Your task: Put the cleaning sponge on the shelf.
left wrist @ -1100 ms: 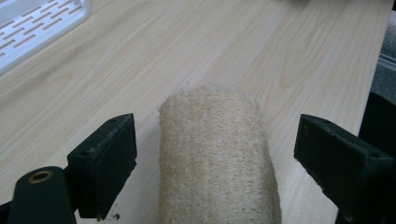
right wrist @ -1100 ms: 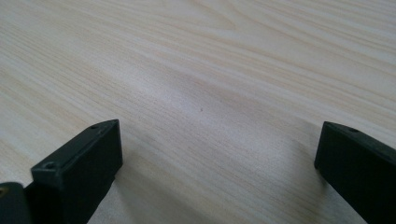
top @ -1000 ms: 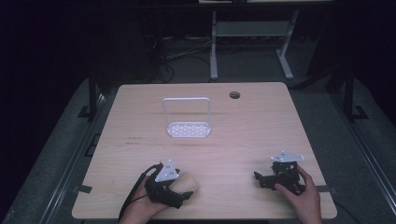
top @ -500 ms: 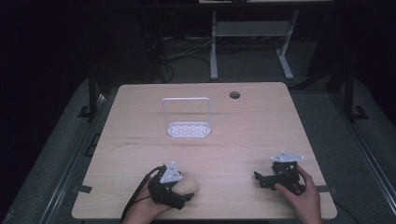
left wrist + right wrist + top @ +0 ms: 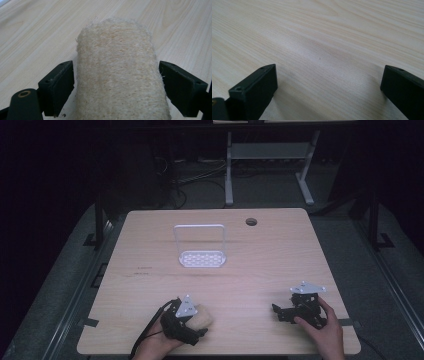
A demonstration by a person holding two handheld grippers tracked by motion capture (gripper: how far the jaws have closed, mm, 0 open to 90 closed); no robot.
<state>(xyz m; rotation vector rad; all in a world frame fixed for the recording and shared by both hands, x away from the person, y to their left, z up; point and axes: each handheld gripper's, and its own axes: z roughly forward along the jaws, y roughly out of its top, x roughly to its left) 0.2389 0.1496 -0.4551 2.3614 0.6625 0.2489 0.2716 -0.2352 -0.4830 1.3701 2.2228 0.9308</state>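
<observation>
The left gripper (image 5: 192, 322) lies low at the near edge of the pale wood-grain tabletop (image 5: 260, 270), held by the person's left hand (image 5: 157, 345) coming in from below, its grey three-cornered plate facing up. Between its two black, blocky jaws sits a loofah sponge (image 5: 120, 75): a rounded, cream-coloured roll with a coarse, fibrous, slightly fuzzy surface. In the left gripper view both jaws press against the sponge's sides, so this gripper is clamped on it, and the sponge juts out ahead of the jaw tips and rests on the wood.

Well ahead of that gripper, farther up the tabletop, stands a small white rack (image 5: 200, 247) with a perforated base and a thin arched frame.

The right gripper (image 5: 285, 312) rests on the tabletop, well apart from the sponge, gripped by the right hand (image 5: 325, 332). Its jaws are spread wide with bare wood between them.
</observation>
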